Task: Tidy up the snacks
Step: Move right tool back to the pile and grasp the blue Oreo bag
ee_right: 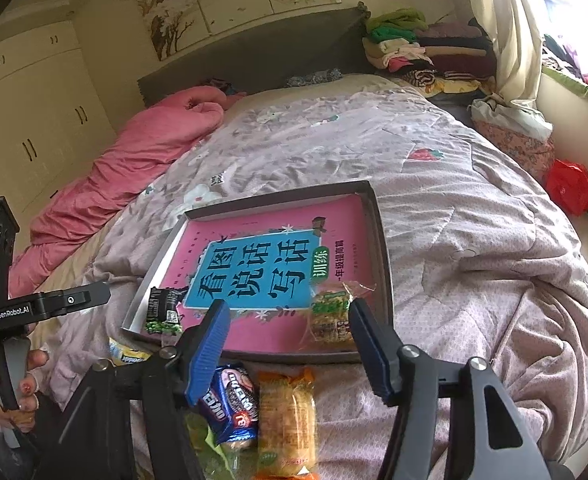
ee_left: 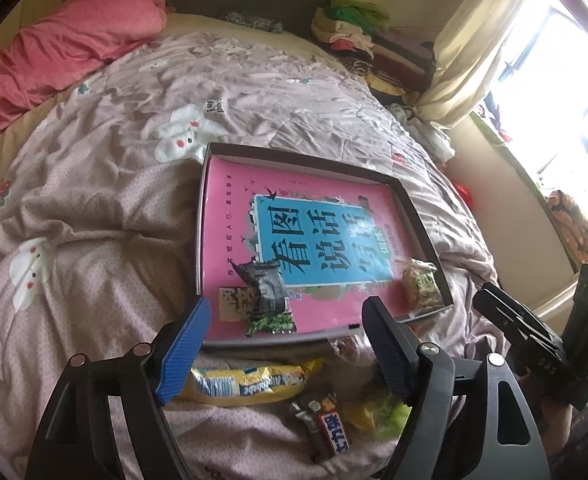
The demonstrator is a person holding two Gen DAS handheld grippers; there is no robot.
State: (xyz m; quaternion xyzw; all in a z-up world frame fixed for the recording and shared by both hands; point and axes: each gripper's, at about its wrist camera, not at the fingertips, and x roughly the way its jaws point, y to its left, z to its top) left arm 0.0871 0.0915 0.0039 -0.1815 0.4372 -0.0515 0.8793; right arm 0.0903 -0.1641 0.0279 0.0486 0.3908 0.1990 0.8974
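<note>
A shallow dark tray (ee_left: 422, 216) (ee_right: 384, 240) lined with a pink book lies on the bed. In it are a black-and-green pea packet (ee_left: 267, 300) (ee_right: 163, 312) and a clear cracker packet (ee_left: 422, 286) (ee_right: 330, 312). Loose on the quilt in front lie a yellow packet (ee_left: 249, 384), a dark chocolate bar (ee_left: 326, 424), an Oreo packet (ee_right: 229, 404) and an orange cracker packet (ee_right: 287, 416). My left gripper (ee_left: 285, 344) is open and empty above the yellow packet. My right gripper (ee_right: 289, 344) is open and empty over the tray's near rim.
A pink duvet (ee_right: 133, 160) lies along the bed's left side. Folded clothes (ee_right: 422, 48) are stacked at the headboard. A curtain (ee_left: 474, 48) and a window are at the right. The other handheld gripper (ee_right: 33, 308) (ee_left: 534, 328) shows at each view's edge.
</note>
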